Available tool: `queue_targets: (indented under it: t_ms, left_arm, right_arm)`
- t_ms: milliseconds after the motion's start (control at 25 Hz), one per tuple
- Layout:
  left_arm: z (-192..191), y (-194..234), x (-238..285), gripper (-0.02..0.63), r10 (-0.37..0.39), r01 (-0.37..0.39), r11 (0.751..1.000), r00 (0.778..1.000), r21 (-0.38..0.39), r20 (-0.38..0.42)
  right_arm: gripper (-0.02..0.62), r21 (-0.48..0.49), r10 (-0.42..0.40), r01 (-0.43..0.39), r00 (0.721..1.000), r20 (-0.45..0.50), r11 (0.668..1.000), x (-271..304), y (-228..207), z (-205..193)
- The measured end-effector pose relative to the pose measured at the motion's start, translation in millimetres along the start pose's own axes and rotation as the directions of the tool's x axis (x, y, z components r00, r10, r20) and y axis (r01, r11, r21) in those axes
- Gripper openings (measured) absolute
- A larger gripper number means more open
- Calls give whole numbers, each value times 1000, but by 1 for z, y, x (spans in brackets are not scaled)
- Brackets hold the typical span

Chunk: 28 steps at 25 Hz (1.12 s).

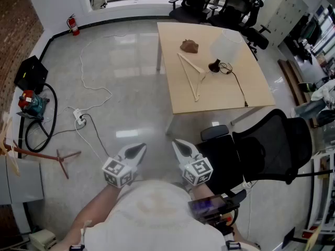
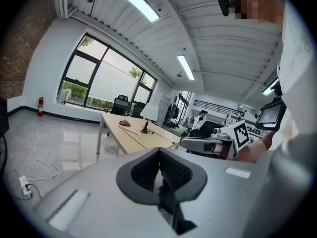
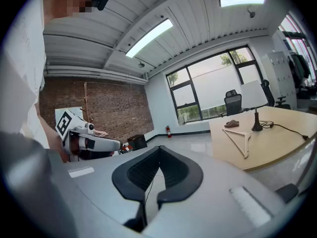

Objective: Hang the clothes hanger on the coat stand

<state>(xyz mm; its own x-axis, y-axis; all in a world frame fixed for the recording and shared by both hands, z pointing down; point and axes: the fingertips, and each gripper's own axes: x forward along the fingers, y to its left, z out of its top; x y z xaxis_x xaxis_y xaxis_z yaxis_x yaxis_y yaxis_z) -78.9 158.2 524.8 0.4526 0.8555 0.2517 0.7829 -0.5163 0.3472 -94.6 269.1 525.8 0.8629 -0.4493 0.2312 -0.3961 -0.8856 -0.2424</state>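
A wooden clothes hanger (image 1: 191,77) lies flat on the light wooden table (image 1: 251,95), far ahead of both grippers. It also shows in the left gripper view (image 2: 130,129) and the right gripper view (image 3: 237,135). The wooden coat stand (image 1: 62,157) stands on the floor at the far left, and its thin pole (image 3: 85,103) rises in front of the brick wall. My left gripper (image 1: 140,149) (image 2: 161,170) and right gripper (image 1: 178,144) (image 3: 151,170) are held side by side close to the person's body. Both are shut with nothing in them.
A brown object (image 1: 189,46) and a white-shaded lamp (image 1: 226,45) share the table. A black office chair (image 1: 261,145) stands just right of the grippers. White cables (image 1: 89,88) and a power strip (image 1: 79,118) lie on the floor, and a black box (image 1: 30,72) sits by the left wall.
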Motion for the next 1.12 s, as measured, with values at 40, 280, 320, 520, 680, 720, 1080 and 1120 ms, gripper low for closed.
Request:
queue_targets:
  t_ms: [40,280,320,520,680,720,1080,1120]
  left_arm:
    - [-1,-4,3,2,-2,2,1000,1000,6,-3]
    - [-5,-17,18,2,-3,3,1000,1000,9,-13]
    - [-5,-20,21,2,-5,5,1000,1000,11,-12]
    - [-3,-28,34,2,-8,9,1000,1000,29,-16]
    - [-3,-35,44,2,-5,6,999,1000,33,-26]
    - [-3,-38,48,2,-5,6,999,1000,34,-29]
    - [-2,-64,79,2,-10,13,998,999,61,-47]
    - [-2,-67,82,2,-8,11,998,999,63,-50]
  right_arm:
    - [14,0,0,0,1000,-4,1000,-4,-3,-1]
    - [14,-7,-16,16,1000,-5,1000,-20,-19,-4]
    - [14,0,-21,21,1000,3,1000,-23,-22,-3]
    - [17,26,-46,45,998,39,999,-32,-41,2]
    - [15,3,-51,51,998,23,999,-37,-51,0]
    - [14,6,-53,53,998,20,999,-39,-54,-1]
    - [14,46,-70,70,998,5,996,-62,-88,-9]
    - [14,49,-71,71,997,3,996,-63,-91,-8]
